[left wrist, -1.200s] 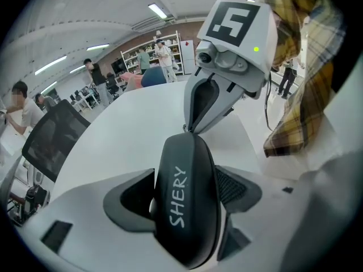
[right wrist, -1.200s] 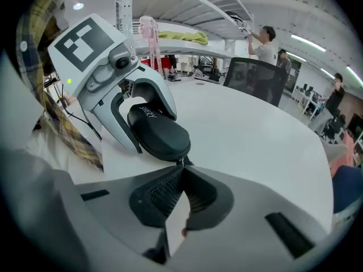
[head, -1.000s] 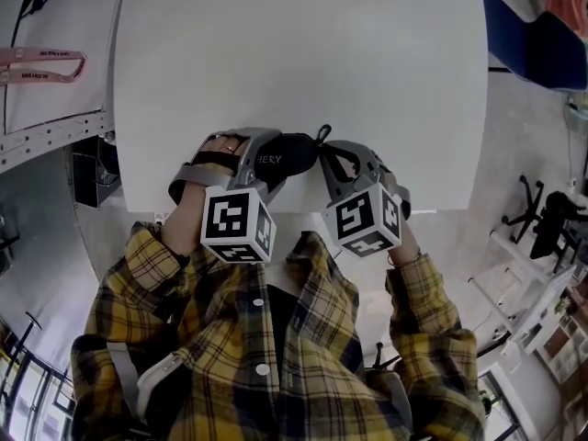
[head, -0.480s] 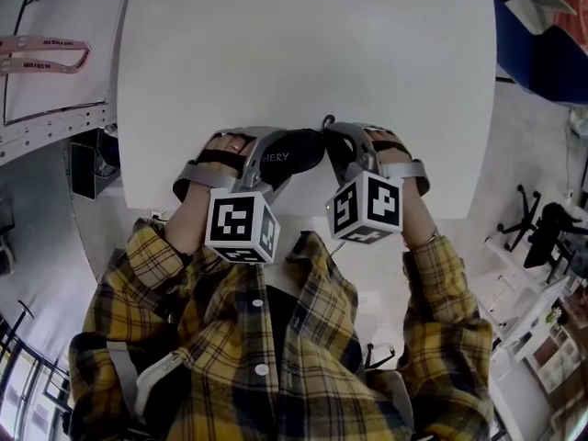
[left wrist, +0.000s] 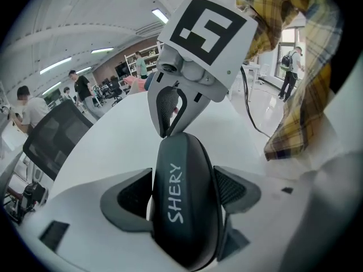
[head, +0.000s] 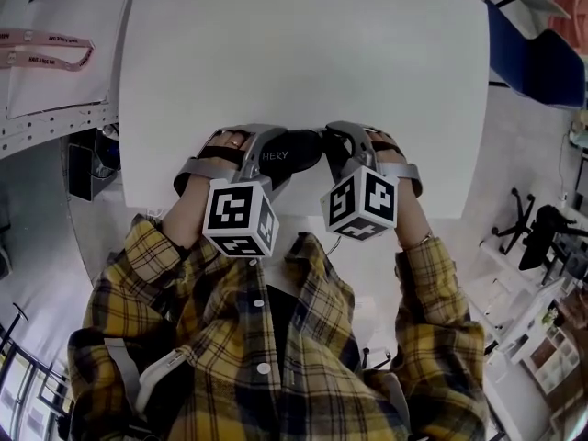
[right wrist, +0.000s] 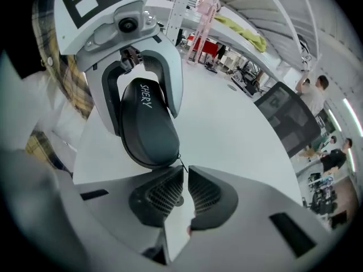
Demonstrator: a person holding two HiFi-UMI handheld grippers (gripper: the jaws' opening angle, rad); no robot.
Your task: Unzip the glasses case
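Black case (head: 292, 151), near edge of tbl (head: 303, 53)

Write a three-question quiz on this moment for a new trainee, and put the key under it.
1. True or false: the left gripper is clamped on the sides of the glasses case.
2. Pick one. The right gripper is:
A) at the end of the case, jaws almost together on the thin zipper pull
B) wide open, high above the white table
C) clamped on a plaid sleeve
3. Fill in: the word printed on the case is ____.

Key: 1 true; 2 A; 3 SHERY.
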